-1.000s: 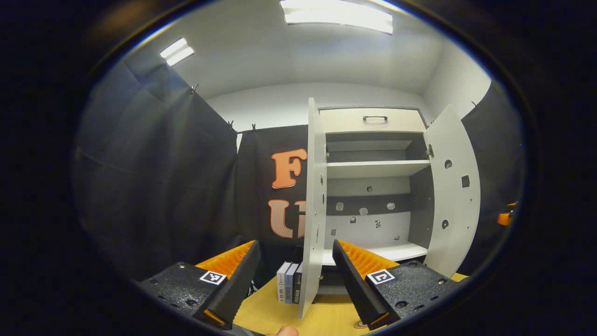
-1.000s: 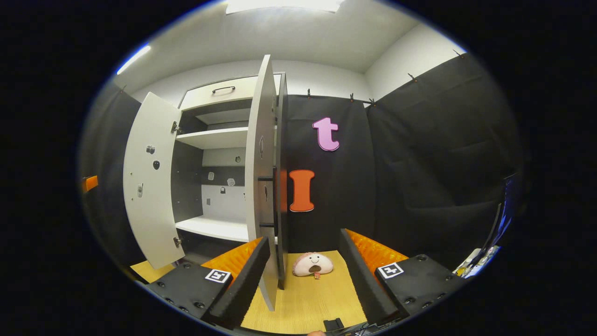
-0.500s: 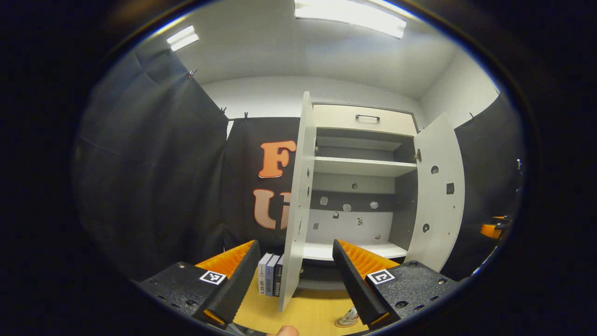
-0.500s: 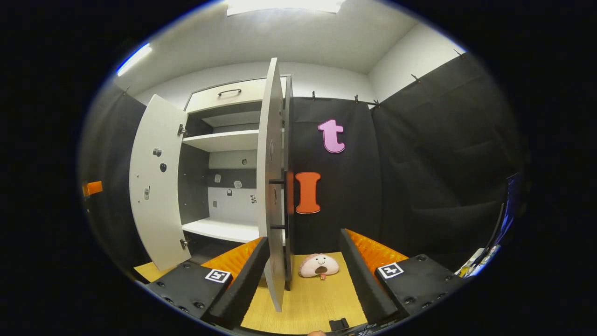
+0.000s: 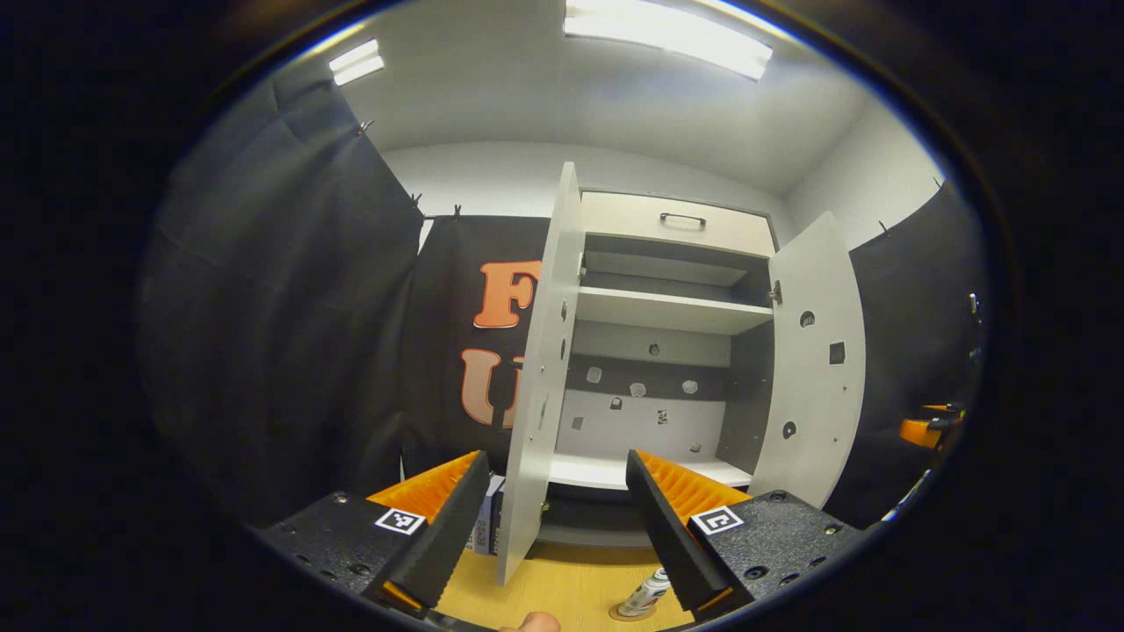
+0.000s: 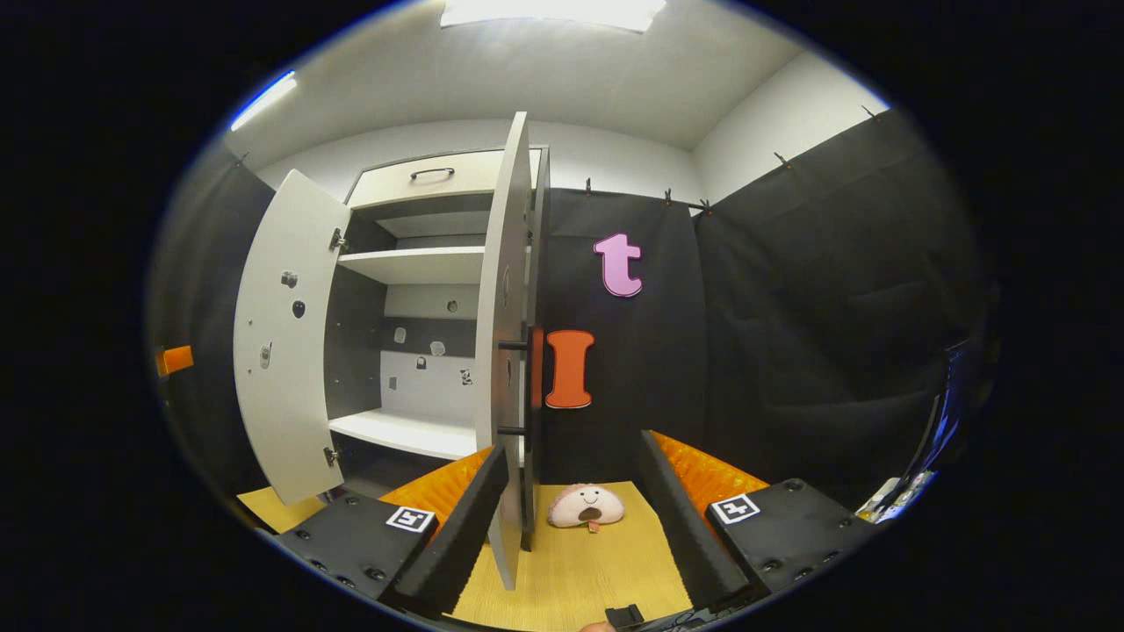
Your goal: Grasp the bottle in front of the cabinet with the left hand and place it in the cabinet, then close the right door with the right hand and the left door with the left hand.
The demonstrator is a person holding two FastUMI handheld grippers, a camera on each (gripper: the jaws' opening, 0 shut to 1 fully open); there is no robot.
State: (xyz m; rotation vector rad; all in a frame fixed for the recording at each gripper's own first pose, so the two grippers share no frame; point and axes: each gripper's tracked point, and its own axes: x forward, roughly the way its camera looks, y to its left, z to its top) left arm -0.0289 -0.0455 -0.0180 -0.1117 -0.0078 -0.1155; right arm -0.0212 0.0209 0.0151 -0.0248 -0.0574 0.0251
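In the left gripper view, the left gripper (image 5: 549, 518) has its jaws wide apart, gripping nothing. Just past its right finger, the bottle (image 5: 644, 595) stands on the wooden tabletop (image 5: 562, 588), in front of the cabinet (image 5: 654, 351). Some books (image 5: 485, 527) stand by the left door (image 5: 536, 386). Farther back, both doors hang open, the right door (image 5: 812, 360) swung outward, and the shelves are bare.

In the right gripper view, the right gripper (image 6: 575, 518) also has jaws spread wide, empty. Beyond them a small plush toy (image 6: 586, 506) lies on the tabletop beside the cabinet.
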